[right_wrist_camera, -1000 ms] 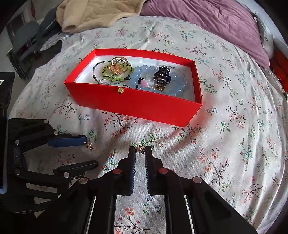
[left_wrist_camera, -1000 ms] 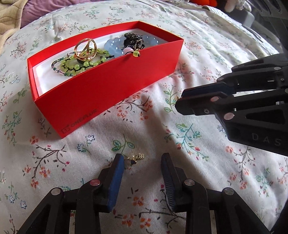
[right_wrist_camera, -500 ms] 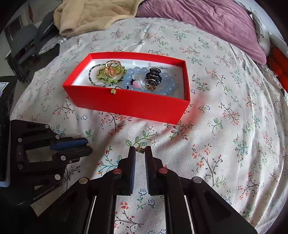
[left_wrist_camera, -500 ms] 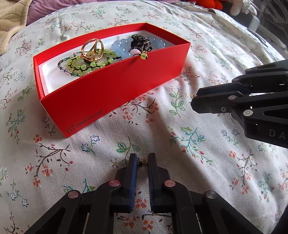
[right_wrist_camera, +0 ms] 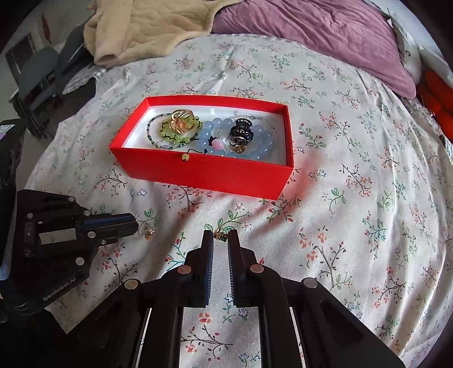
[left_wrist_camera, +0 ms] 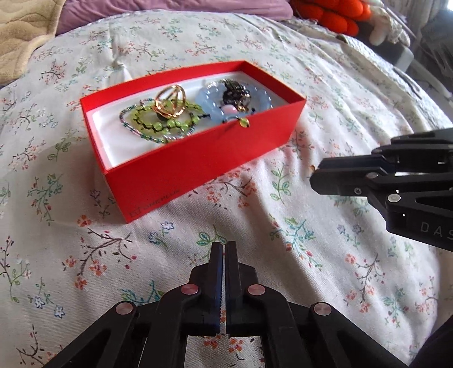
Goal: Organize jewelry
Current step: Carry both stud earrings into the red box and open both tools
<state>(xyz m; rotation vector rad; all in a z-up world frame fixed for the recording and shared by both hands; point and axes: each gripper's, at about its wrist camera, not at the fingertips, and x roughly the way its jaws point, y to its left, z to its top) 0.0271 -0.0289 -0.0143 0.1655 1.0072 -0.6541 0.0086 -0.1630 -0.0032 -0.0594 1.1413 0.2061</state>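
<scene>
A red box (left_wrist_camera: pixel 198 167) (right_wrist_camera: pixel 203 175) on the floral bedspread holds a green bead bracelet (right_wrist_camera: pixel 170 133), a gold ring (right_wrist_camera: pixel 181 120), a blue bead bracelet (right_wrist_camera: pixel 263 141) and a dark clip (right_wrist_camera: pixel 240 131). My left gripper (left_wrist_camera: pixel 224 246) (right_wrist_camera: pixel 136 223) is shut; a small gold earring (right_wrist_camera: pixel 149 233) lies just off its tip, and whether it is pinched I cannot tell. My right gripper (right_wrist_camera: pixel 220 236) (left_wrist_camera: pixel 312 177) is shut on a second small gold earring (right_wrist_camera: pixel 220 235), held above the spread in front of the box.
A beige blanket (right_wrist_camera: pixel 147 31) and a purple pillow (right_wrist_camera: pixel 317 36) lie at the bed's far side. An orange object (left_wrist_camera: pixel 331 14) sits beyond the box at the far right. A dark chair (right_wrist_camera: pixel 36 73) stands off the bed's left edge.
My left gripper closed from wide open to shut around where the earring lay and lifted. My right gripper stayed shut on its earring. Both views rose and moved nearer the box.
</scene>
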